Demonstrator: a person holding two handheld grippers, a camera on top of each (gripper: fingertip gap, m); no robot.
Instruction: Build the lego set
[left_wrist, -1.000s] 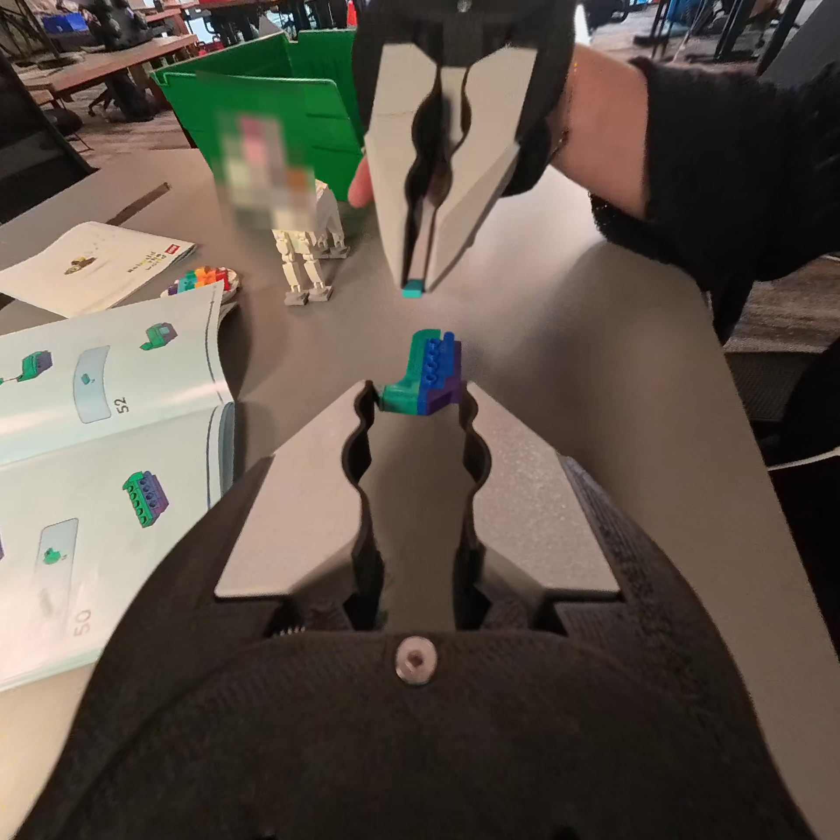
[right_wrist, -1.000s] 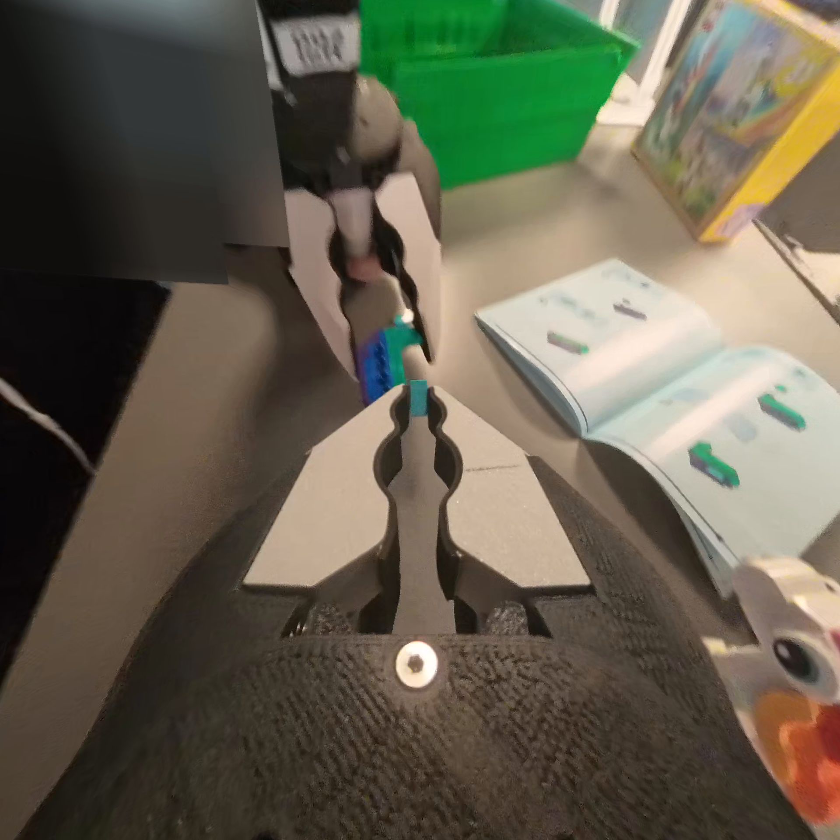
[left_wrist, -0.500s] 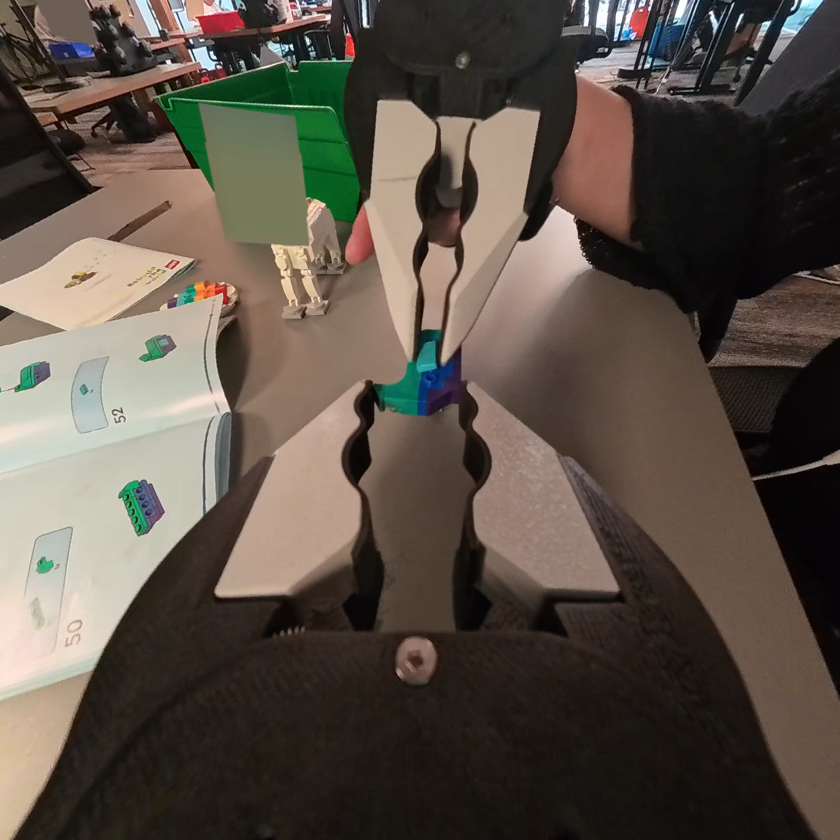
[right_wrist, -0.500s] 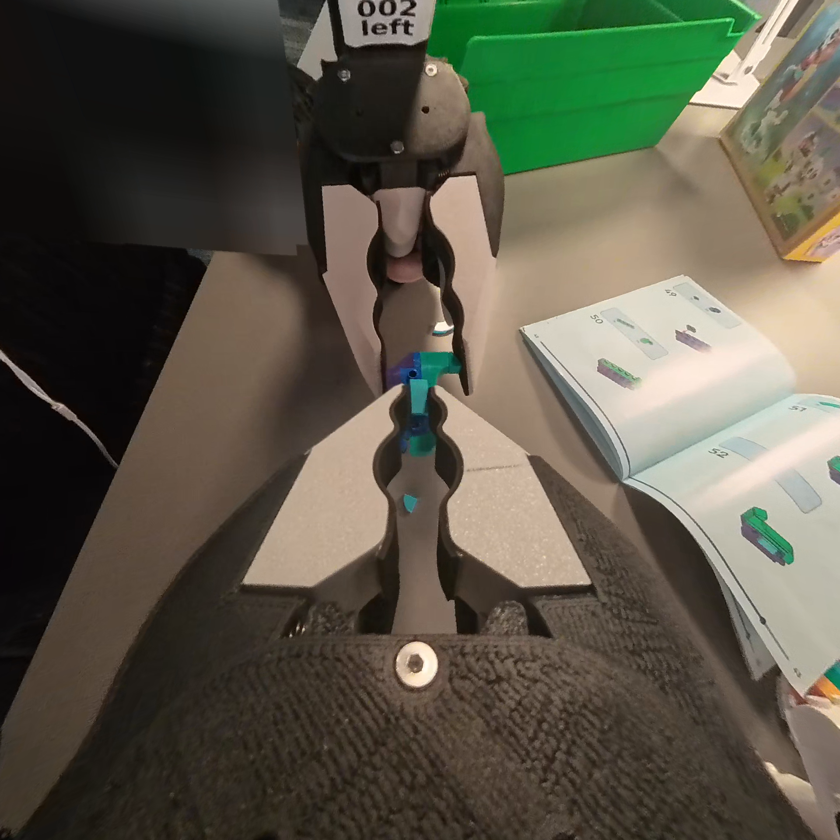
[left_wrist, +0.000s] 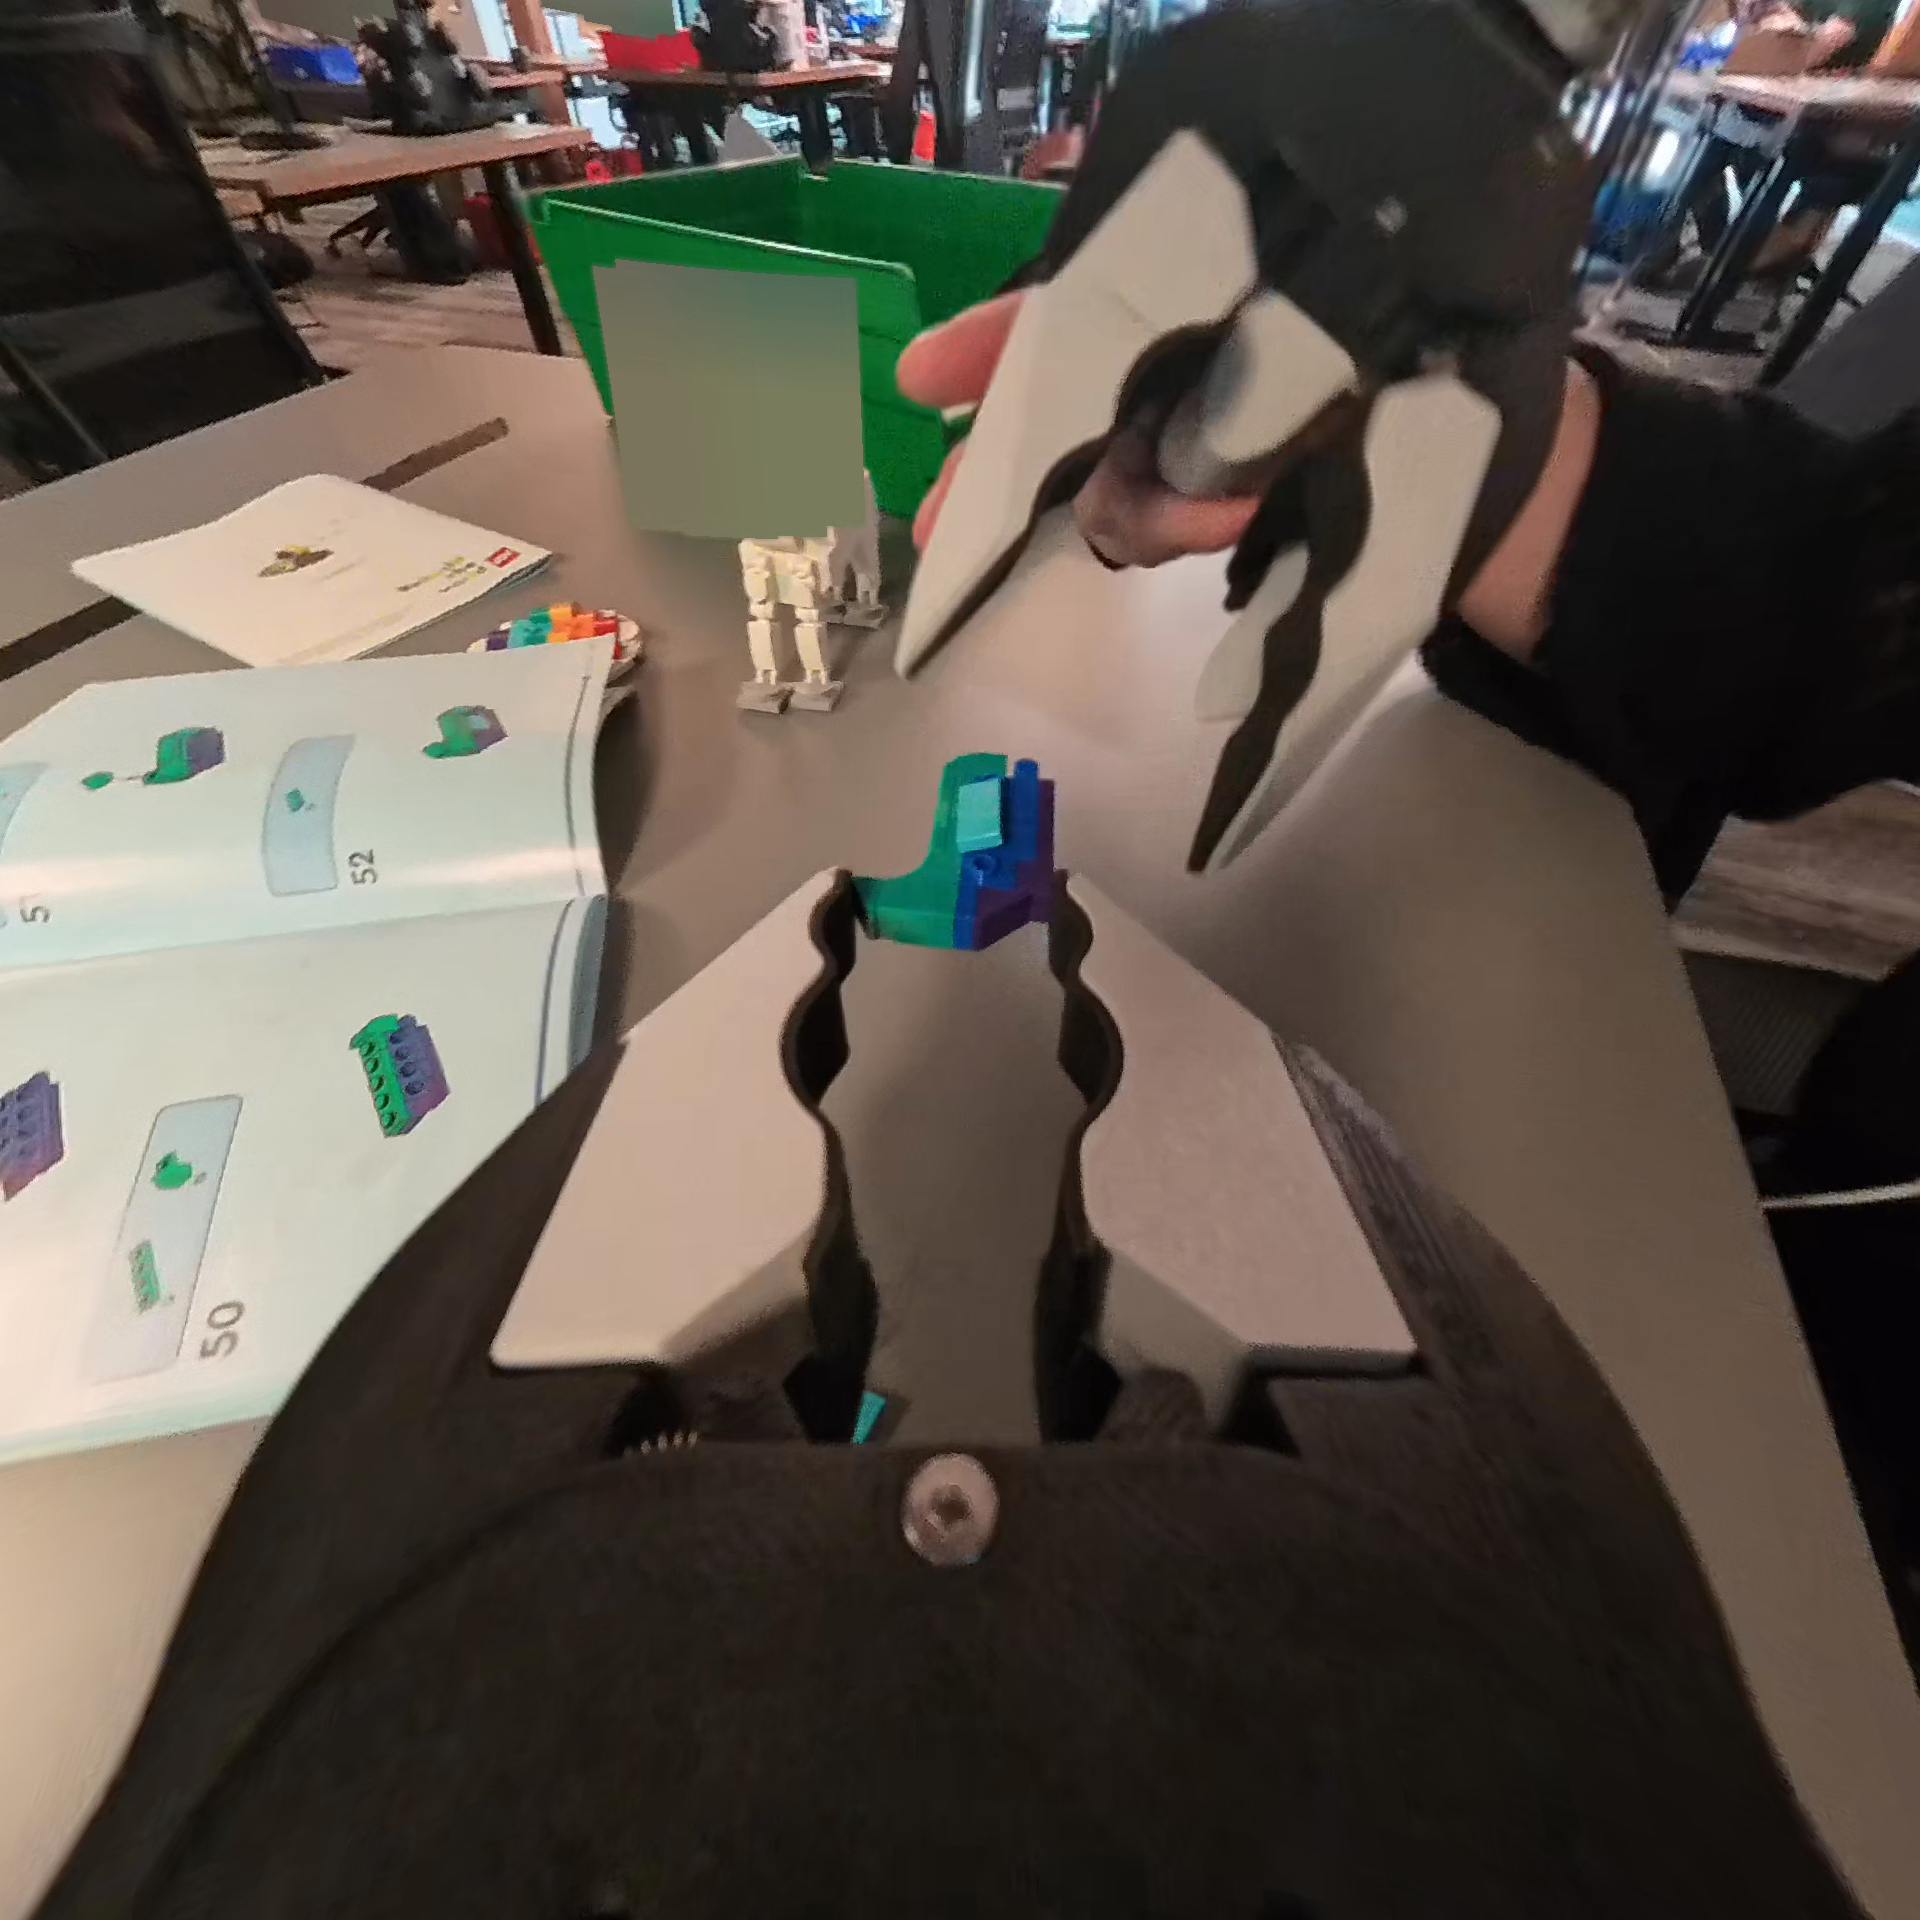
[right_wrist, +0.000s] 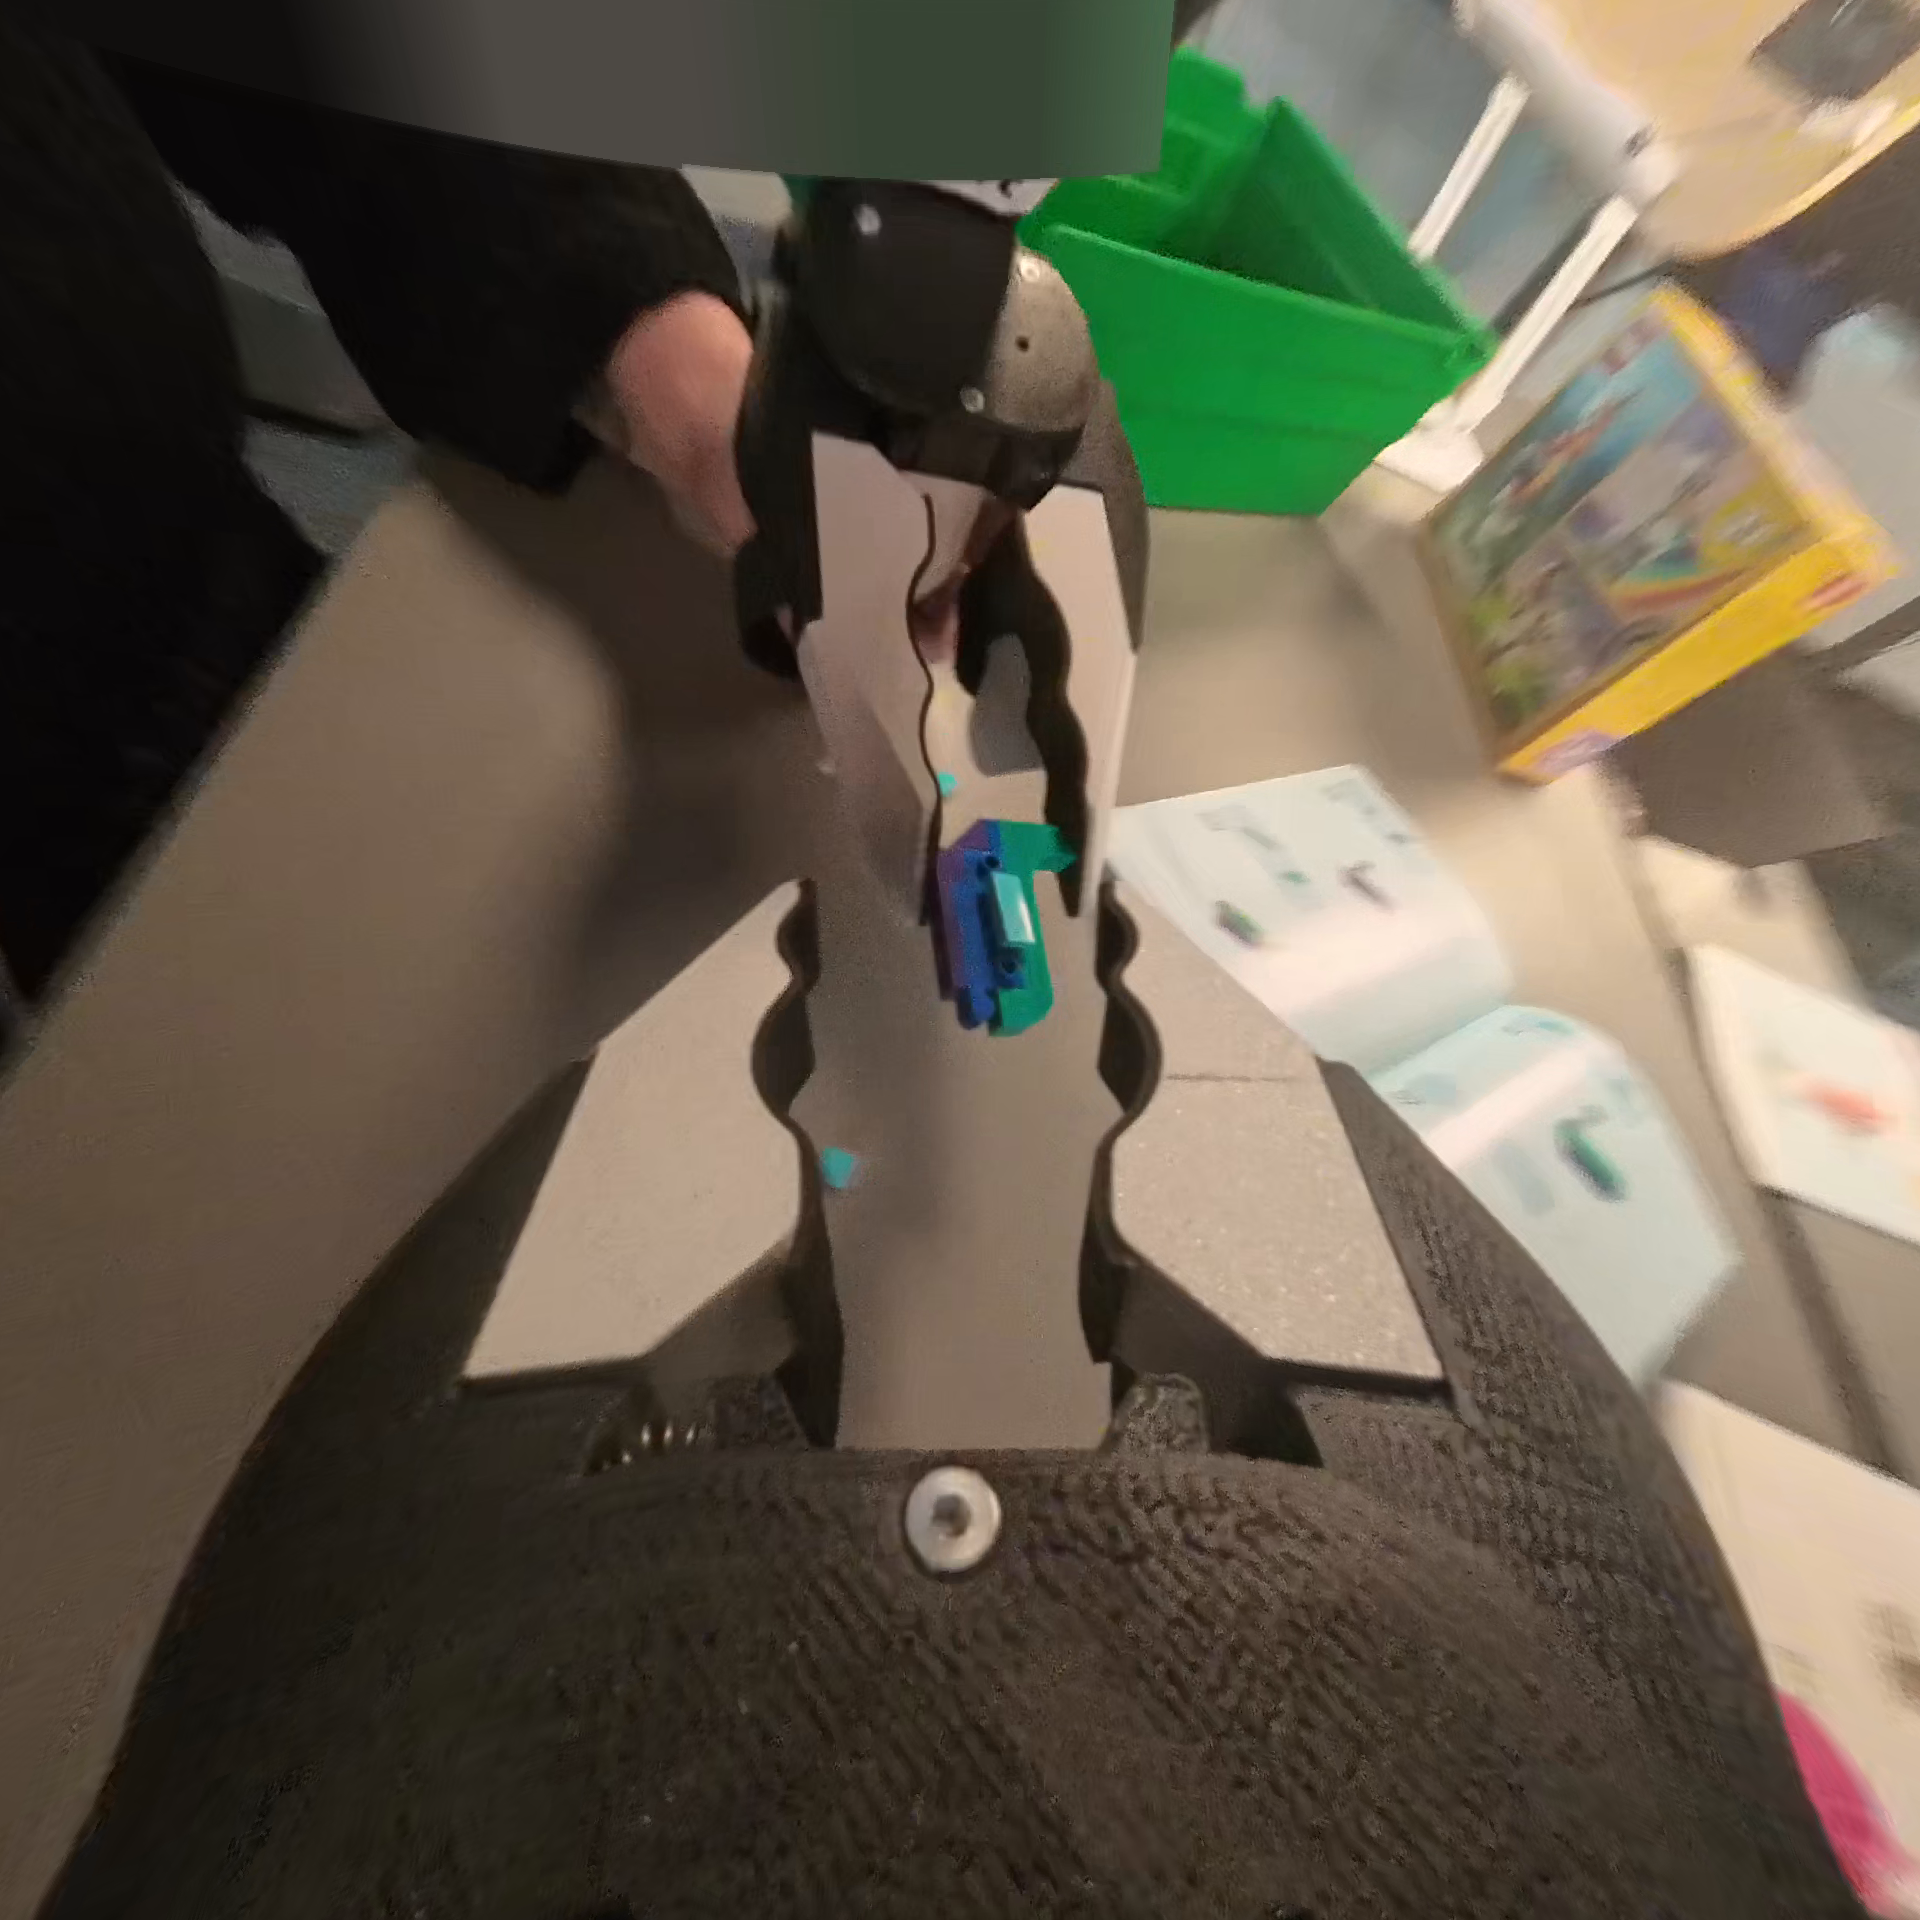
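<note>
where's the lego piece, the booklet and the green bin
lego piece (left_wrist: 961, 868): left wrist view, on its teal and blue front face.
booklet (left_wrist: 312, 935): left wrist view, on the open right-hand page.
green bin (right_wrist: 1257, 405): right wrist view, on its near outer wall.

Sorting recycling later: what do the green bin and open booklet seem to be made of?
Green bin: apparently rigid moulded plastic, going by its uniform colour, faint sheen and thin straight walls. Open booklet: paper, probably lightly coated, with thin printed pages curving up at the fold.

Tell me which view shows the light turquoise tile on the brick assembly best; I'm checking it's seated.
Left wrist view: the tile is sharp, lying flat against the assembly in the left gripper. Right wrist view shows it blurrier.
</note>
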